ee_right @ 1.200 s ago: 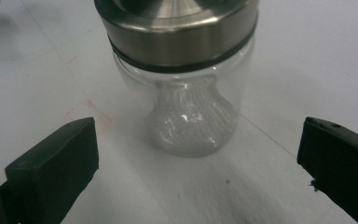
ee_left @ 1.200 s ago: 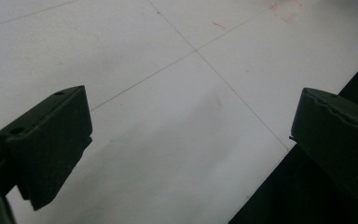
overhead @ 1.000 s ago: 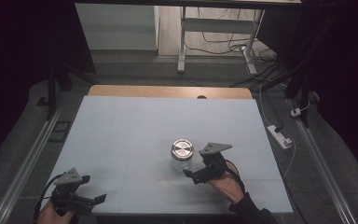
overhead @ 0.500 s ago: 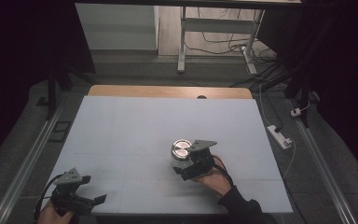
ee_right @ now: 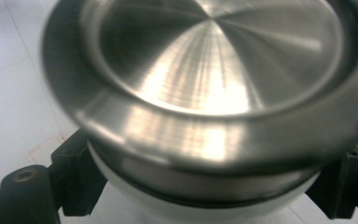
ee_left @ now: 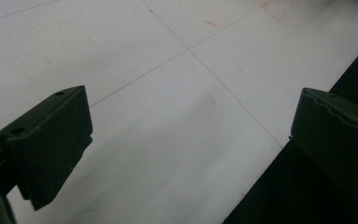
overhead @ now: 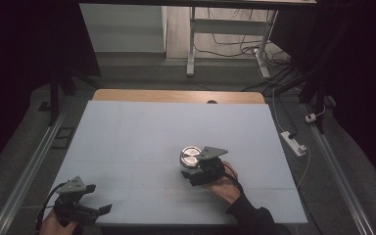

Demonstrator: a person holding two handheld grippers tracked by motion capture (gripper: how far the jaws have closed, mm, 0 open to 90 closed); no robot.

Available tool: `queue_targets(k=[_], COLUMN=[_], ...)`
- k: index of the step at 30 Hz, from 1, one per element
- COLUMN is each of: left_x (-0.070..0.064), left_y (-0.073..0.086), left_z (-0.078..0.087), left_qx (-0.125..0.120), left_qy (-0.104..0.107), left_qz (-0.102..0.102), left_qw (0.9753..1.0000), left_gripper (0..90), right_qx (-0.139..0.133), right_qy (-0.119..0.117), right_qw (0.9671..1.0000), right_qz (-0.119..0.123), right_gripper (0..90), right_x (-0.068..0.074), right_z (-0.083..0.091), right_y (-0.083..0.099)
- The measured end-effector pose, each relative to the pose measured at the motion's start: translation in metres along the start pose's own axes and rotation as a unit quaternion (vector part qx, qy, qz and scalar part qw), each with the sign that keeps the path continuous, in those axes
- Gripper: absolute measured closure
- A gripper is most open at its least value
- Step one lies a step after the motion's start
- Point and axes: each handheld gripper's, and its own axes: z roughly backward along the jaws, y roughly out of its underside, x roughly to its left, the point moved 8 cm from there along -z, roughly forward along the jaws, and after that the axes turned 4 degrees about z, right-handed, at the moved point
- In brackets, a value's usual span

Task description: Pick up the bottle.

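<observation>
Near the middle of the table [overhead: 142,132], slightly toward the person's right, stands a small jar [overhead: 190,159] with its round lid [ee_right: 214,60] facing straight up, so its axis runs vertical. That lid is brushed steel, a shallow dished disc with a raised rim that catches the light; below it sits a dark ring and then a white, smooth, rounded body. The right tool [overhead: 199,172] has one black jaw on each side of that white body; they seem to touch it, though motion blur leaves real clamping uncertain. Well away from the jar, at the table's near left corner, the left tool [ee_left: 191,154] has its jaws spread wide over bare, matte, pale blue table with thin seams.
</observation>
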Motion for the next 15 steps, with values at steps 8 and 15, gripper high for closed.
queue_targets(k=[8, 15], left_x=[0.0, 0.0], left_y=[-0.0001, -0.0007], left_z=[0.0001, 0.0012], left_qx=[0.0, -0.005], left_qy=[0.001, 0.004], left_qz=[0.002, 0.003], left_qw=[1.0, 1.0], left_gripper=[0.0, 0.0], right_qx=[-0.001, -0.005], right_qy=[0.002, -0.001], right_qw=[1.0, 1.0], right_qz=[0.006, -0.002], right_gripper=[15.4, 15.5], right_x=[0.0004, 0.0013], right_z=[0.0014, 0.004], right_y=[0.0, -0.0024])
